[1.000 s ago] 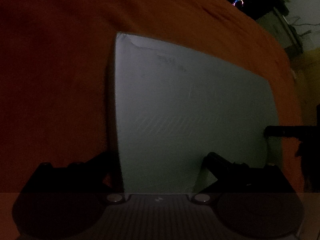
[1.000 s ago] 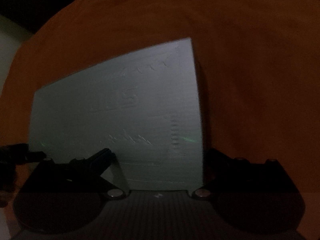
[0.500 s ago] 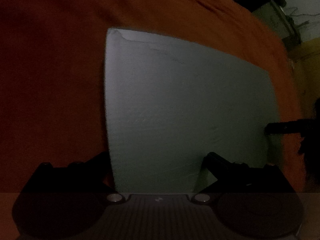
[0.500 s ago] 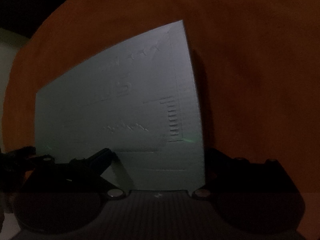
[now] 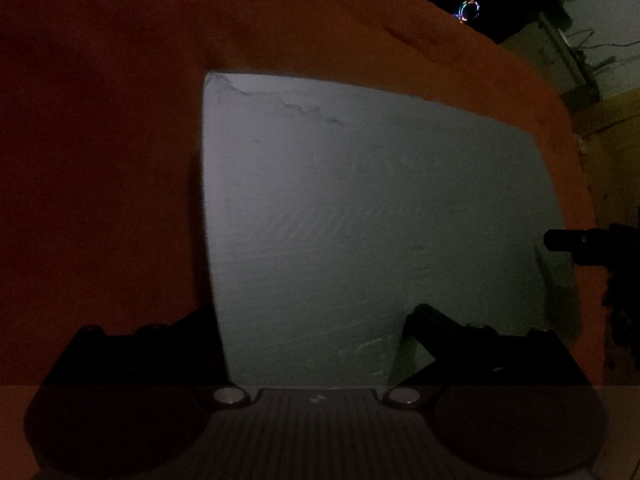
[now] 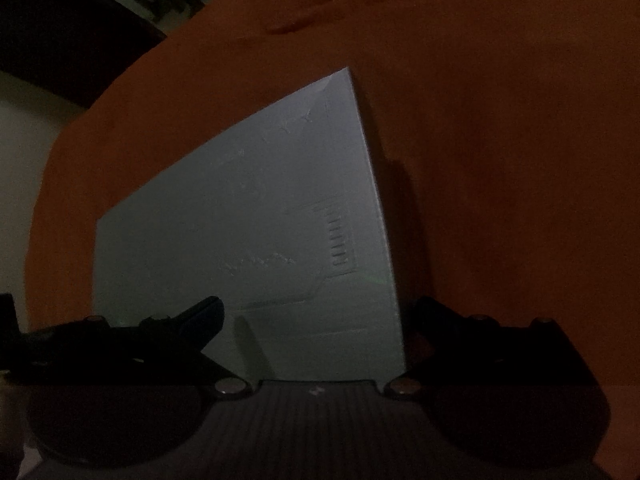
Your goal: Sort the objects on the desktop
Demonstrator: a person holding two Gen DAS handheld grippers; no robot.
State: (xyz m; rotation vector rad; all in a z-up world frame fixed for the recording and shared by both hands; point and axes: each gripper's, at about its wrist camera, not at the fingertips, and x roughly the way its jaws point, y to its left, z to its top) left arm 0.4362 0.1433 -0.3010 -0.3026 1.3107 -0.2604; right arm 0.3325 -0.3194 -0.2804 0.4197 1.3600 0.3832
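Observation:
A pale grey flat box (image 5: 372, 216) lies on the orange cloth (image 5: 100, 140). My left gripper (image 5: 316, 316) is open at the box's near left corner. Its left finger sits just outside the left edge, and its right finger (image 5: 436, 320) hangs over the top face. In the right wrist view the same box (image 6: 256, 232) shows faint embossed marks. My right gripper (image 6: 316, 312) is open at the near right corner. There the right finger (image 6: 436, 312) is beside the box's edge and the left finger (image 6: 200, 312) is over the top. The light is very dim.
The orange cloth (image 6: 500, 120) covers the whole table around the box. Off the table's far side are a dark room, a pale wall (image 5: 608, 20) and a small ring of coloured lights (image 5: 469, 10). The right gripper's finger (image 5: 568, 240) shows at the box's right edge.
In the right wrist view the box has turned, and its far corner has swung left. In the left wrist view its left edge has slid a little left against the finger.

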